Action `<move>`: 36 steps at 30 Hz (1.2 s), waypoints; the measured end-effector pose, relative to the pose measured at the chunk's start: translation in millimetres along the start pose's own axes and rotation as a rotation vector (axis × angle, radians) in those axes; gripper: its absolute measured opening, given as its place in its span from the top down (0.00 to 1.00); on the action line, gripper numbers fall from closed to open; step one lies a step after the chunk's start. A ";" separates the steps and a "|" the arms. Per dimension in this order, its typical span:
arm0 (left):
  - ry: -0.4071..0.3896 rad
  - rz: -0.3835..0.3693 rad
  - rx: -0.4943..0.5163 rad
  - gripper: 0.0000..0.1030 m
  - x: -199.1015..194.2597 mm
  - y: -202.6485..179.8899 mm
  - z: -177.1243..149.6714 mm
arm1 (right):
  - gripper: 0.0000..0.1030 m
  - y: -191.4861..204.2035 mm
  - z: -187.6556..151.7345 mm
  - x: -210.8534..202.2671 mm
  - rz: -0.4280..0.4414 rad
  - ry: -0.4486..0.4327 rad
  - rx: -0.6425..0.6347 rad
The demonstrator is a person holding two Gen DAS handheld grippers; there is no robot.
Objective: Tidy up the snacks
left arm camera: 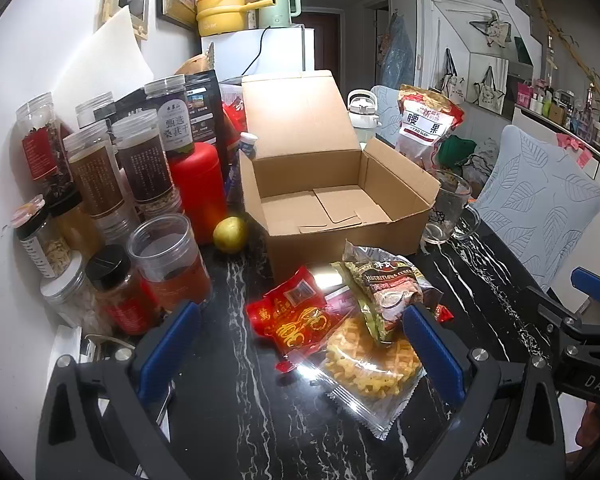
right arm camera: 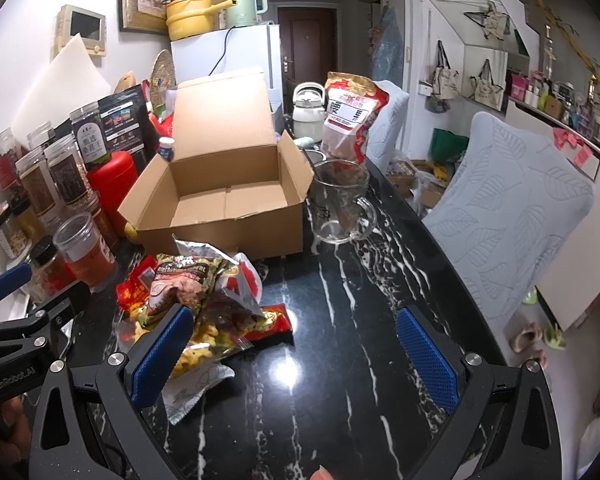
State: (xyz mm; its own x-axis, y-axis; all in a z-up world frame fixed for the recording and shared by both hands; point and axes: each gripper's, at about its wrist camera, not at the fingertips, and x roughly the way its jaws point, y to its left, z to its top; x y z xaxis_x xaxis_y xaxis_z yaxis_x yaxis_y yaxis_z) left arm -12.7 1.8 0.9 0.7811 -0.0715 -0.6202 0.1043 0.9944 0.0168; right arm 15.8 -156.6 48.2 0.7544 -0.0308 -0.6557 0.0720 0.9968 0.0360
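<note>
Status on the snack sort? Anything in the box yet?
Nothing done: the cardboard box sits open and empty. Nothing in hand: left gripper and right gripper are both open, near the snack pile. Left to do: the waffle pack, red packet and cereal bag lie on the table in front of the box.

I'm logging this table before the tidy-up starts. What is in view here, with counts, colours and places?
Cardboard box: one, brown, open and empty, table centre.
Snack packets: a pile of several, red, green and clear, in front of the box.
Jars: many, clear with dark labels, left by the wall.
Red canister: one, left of the box.
Lemon: one, yellow, at the box's left corner.
Glass mug: one, clear, right of the box.
Cashew bag: one, red, behind the mug.
Left tongs: blue pads, open.
Right tongs: blue pads, open.
</note>
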 end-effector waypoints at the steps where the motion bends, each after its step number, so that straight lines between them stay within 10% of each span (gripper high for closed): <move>1: 0.000 -0.001 -0.001 0.00 0.3 1.7 -0.2 | 0.00 0.3 0.3 -0.2 0.001 -0.001 -0.001; 36: 0.002 -0.029 -0.016 0.00 -5.5 12.1 0.0 | 0.00 8.3 -1.1 -10.3 0.031 -0.038 -0.027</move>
State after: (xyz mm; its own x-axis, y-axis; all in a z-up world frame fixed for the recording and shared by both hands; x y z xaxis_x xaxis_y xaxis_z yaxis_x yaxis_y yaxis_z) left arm -15.8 14.2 4.5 0.7767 -0.0999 -0.6219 0.1170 0.9930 -0.0134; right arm 7.9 -147.9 54.4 0.7802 -0.0024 -0.6256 0.0309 0.9989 0.0347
